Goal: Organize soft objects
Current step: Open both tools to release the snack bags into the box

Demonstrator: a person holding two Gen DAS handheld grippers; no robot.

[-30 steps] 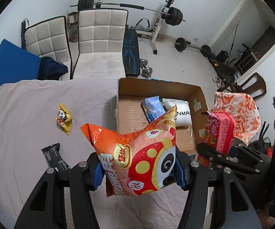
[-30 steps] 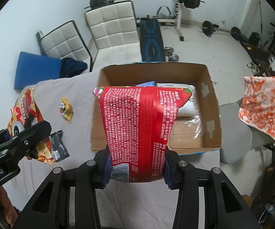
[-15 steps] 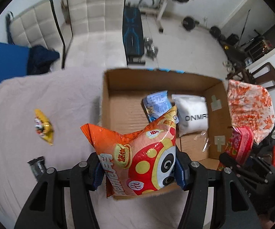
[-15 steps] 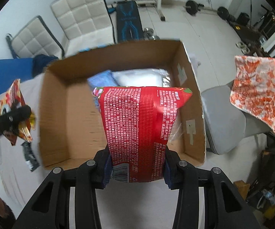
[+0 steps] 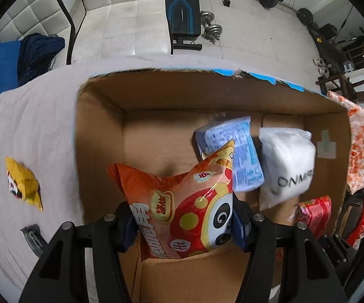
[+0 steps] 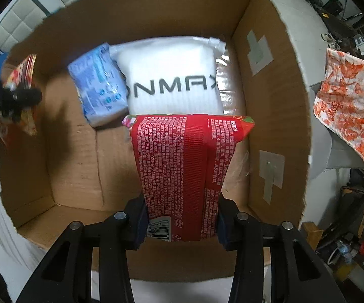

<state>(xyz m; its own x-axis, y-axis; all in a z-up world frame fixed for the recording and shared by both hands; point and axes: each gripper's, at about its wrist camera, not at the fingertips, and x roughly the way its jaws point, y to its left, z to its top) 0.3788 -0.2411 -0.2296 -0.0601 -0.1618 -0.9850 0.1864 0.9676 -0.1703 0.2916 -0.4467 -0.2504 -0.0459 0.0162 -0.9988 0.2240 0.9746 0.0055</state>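
Both grippers point straight down over the open cardboard box [image 6: 277, 106], each carrying one soft packet by its lower end so that the rest of the bag hangs ahead of the fingers and can be let go into the box without the fingers touching what already lies there. The left gripper [image 5: 183, 229] has its fingers clamped on the orange snack bag [image 5: 182, 207] with the panda print, which bulges between the blue pads; below and beyond it is bare box floor near the left wall, probably the spot meant for it. The right gripper [image 6: 182, 227] has its fingers clamped on the red packet [image 6: 187, 171], held flat with its printed back up, over the right half of the box and just short of the white pack [image 6: 171, 75]. That white pack and the blue packet [image 6: 98, 88] lie side by side, touching, against the far wall ahead of both grippers, which suggests the box is being filled row by row from the back. Counted: two packets in the box, two more in the fingers, and two left on the cloth-covered bench [image 5: 43, 131] to the left of the left fingers, a yellow sachet [image 5: 23, 184] and a small black sachet [image 5: 31, 234]; one box in all.
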